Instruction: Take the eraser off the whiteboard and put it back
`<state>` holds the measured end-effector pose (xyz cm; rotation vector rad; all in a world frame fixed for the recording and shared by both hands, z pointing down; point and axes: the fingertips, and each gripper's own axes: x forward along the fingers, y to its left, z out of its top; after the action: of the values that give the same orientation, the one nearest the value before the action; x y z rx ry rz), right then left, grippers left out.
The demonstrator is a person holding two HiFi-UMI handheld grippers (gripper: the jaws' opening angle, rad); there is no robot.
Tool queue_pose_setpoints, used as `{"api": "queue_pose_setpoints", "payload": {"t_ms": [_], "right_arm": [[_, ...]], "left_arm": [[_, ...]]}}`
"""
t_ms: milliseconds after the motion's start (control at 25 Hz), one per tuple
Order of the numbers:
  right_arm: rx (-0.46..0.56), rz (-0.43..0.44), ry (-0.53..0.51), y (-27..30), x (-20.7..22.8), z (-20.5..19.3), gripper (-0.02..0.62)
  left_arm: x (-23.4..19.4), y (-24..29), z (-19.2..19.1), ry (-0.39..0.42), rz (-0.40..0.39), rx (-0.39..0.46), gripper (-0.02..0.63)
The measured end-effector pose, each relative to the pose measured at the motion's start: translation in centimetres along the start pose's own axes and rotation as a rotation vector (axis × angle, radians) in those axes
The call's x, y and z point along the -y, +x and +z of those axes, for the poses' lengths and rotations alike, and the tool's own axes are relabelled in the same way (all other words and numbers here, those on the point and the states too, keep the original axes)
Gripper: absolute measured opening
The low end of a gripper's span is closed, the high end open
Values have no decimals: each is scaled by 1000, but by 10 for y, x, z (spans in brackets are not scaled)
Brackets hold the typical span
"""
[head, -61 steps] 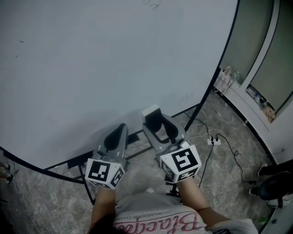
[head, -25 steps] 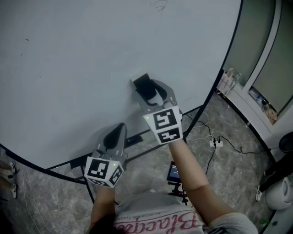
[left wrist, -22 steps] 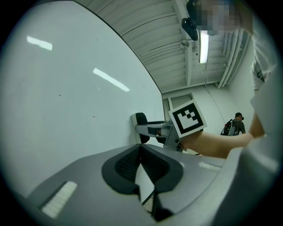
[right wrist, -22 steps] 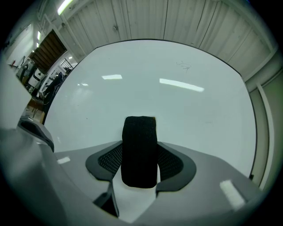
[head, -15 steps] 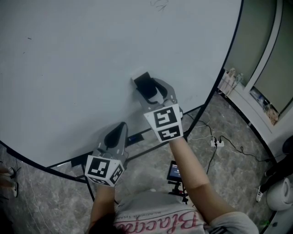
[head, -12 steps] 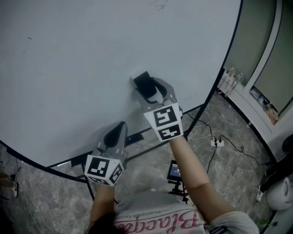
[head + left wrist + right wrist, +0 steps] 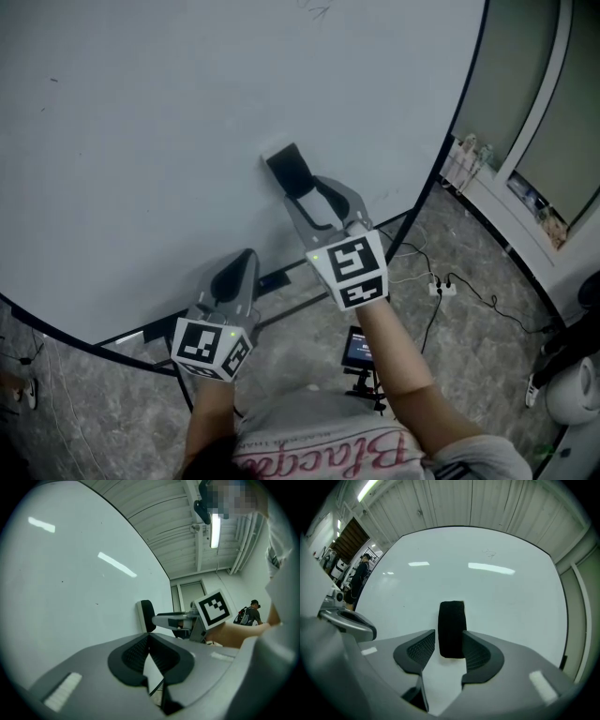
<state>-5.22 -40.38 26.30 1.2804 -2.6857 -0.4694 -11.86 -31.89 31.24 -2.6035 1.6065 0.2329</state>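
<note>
Eraser [image 7: 452,629] stuck on whiteboard [image 7: 141,141], at right claw [image 7: 309,194] tips; jaws closing, not pinching. Looks light, felt-soft (backing stiffer): I'd grip the long sides. Left claw [image 7: 242,262] closed, empty

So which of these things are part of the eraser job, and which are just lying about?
Part of the job: eraser, stuck on the whiteboard; right gripper, jaws closing, eraser at their tips, not clamped.
Lying about: left gripper, shut and idle; power strip with cables on the floor; small screen on a stand; clutter on the window ledge.
</note>
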Motion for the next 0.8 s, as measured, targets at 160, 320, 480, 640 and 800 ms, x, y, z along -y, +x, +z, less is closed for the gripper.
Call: {"api": "queue_pose_setpoints", "payload": {"t_ms": [160, 320, 480, 640, 800], "right_arm": [[22, -42, 40, -23, 3, -4, 91], [26, -64, 69, -42, 1, -11, 6], [26, -24, 100, -57, -11, -18, 3], [35, 31, 103, -70, -23, -25, 2], [55, 70, 151, -81, -31, -34, 2]], "left_arm": [[2, 0, -2, -5, -7, -2, 0], [6, 2, -6, -11, -14, -7, -2], [8, 3, -6, -17, -20, -5, -1], [9, 4, -5, -20, -20, 2, 0], [10, 2, -7, -24, -18, 2, -1]]}}
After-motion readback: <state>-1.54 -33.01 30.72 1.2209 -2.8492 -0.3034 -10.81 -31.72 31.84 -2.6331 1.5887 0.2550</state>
